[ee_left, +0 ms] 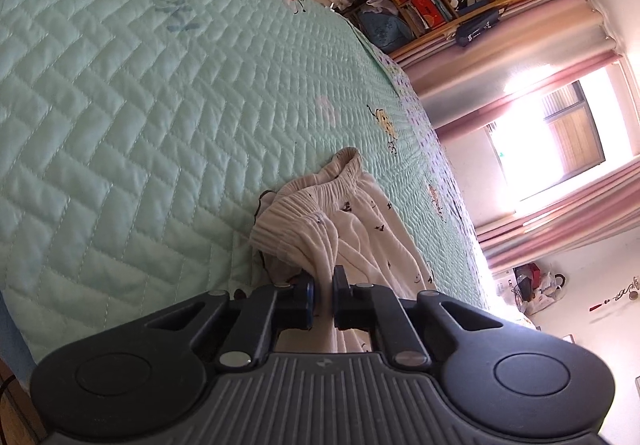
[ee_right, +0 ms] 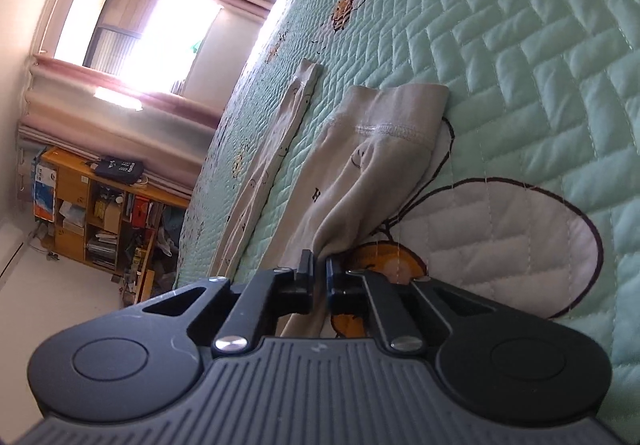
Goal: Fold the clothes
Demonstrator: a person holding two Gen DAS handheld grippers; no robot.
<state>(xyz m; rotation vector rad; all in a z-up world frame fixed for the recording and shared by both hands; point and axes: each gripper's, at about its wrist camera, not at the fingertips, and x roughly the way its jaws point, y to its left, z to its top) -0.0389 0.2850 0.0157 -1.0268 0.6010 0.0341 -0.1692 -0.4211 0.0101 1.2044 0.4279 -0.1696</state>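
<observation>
Cream trousers (ee_left: 352,221) with small black prints, lying rumpled on mint quilted bed cover (ee_left: 120,125); ribbed elastic waistband bunched up. Left gripper (ee_left: 323,291) jaws pinched on cloth near waistband. Right gripper (ee_right: 318,273) jaws clamped on leg fabric, hem stitched.

Left gripper (ee_left: 323,287) pinching cream trousers (ee_left: 340,217), green quilt (ee_left: 140,105)

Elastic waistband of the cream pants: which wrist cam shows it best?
Left wrist: the gathered waistband sits bunched just ahead of the left gripper. Right wrist shows only the pant legs, none of the waistband.
</observation>
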